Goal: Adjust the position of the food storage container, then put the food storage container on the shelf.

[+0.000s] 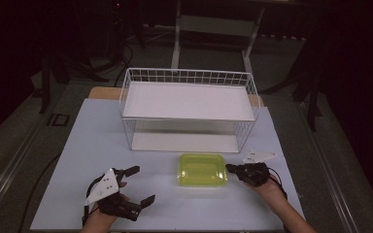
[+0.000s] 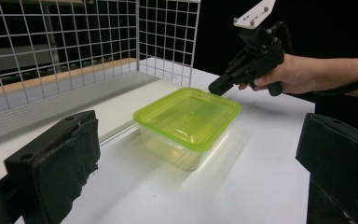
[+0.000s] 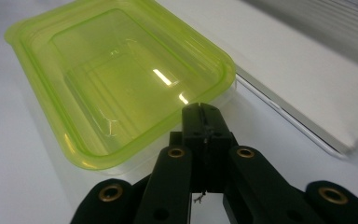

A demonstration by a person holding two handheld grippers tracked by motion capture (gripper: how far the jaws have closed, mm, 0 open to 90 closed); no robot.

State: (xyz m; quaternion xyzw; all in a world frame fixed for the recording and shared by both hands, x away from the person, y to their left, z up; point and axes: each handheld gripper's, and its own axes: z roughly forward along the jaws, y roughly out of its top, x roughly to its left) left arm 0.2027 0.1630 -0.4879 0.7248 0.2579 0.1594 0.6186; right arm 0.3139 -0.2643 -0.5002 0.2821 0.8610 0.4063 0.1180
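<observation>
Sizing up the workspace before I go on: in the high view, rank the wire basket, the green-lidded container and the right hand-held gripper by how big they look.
1. Wire basket, by far the largest.
2. Container, clearly smaller.
3. Right hand-held gripper, the smallest, though its jaws are shut, which slims it.

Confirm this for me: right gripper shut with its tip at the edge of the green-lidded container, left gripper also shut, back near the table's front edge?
Not quite. The left gripper is open: the high view shows its jaws spread wide apart. The rest holds: the right gripper is shut, with its tip at the green-lidded container.
</observation>
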